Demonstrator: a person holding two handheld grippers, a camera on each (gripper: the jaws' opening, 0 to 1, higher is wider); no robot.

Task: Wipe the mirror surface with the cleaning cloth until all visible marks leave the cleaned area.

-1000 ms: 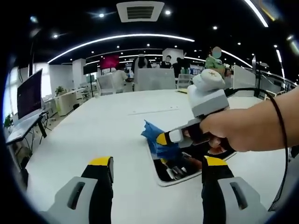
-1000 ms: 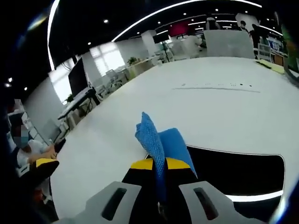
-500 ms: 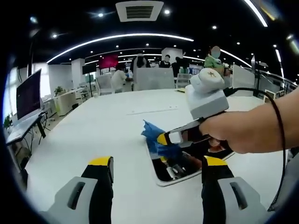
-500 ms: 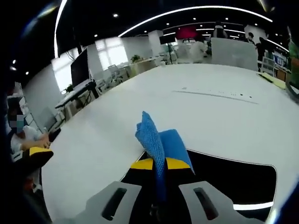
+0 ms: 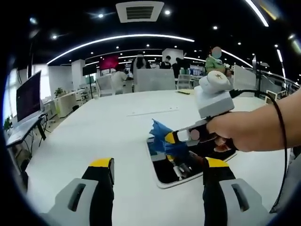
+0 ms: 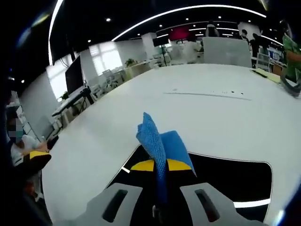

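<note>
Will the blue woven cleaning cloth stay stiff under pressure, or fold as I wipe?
Likely floppy: the blue woven cleaning cloth is bunched and folded between the shut jaws of the right gripper. Its textured weave probably grips the flat rectangular mirror rather than sliding freely.

Mirror (image 6: 235,181) partly hidden (by cloth (image 6: 162,143) and tongs (image 6: 160,165)).

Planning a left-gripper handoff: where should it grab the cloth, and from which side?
Probably the free corner of the cloth that sticks up past the right gripper, approached from above the table. That tip stands clear of the mirror; the rest is pinched in the jaws.
</note>
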